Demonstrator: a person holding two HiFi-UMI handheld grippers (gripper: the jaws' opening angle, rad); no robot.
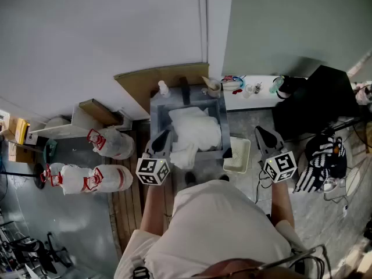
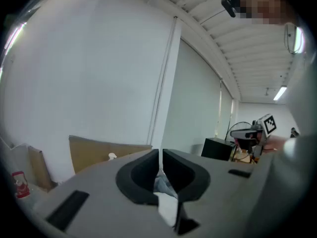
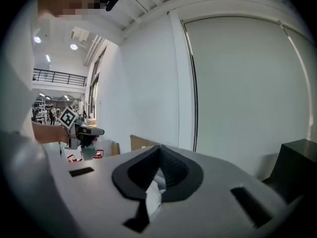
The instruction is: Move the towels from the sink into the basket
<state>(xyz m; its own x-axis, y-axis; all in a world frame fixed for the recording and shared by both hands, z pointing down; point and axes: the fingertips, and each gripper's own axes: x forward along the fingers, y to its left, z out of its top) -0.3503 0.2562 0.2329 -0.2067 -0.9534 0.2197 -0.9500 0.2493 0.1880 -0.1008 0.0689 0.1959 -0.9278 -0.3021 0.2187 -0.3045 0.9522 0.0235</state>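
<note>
A heap of white towels (image 1: 195, 127) fills the grey sink (image 1: 156, 106) straight ahead of me. One towel (image 1: 185, 156) hangs over the sink's front rim. A white basket (image 1: 237, 154) stands on the floor against the sink's right side. My left gripper (image 1: 166, 133) hovers at the sink's front left corner. Its jaws (image 2: 160, 155) are shut with nothing between them. My right gripper (image 1: 260, 130) is held just right of the basket. It (image 3: 159, 150) is also shut and holds nothing. Both point level at the white wall.
Brown cardboard (image 1: 163, 77) leans behind the sink, with a small bottle (image 1: 164, 89) on the rim. Two white bags with red ties (image 1: 110, 143) (image 1: 87, 179) lie at the left. A black box (image 1: 317, 100) and a striped bag (image 1: 322, 158) stand at the right.
</note>
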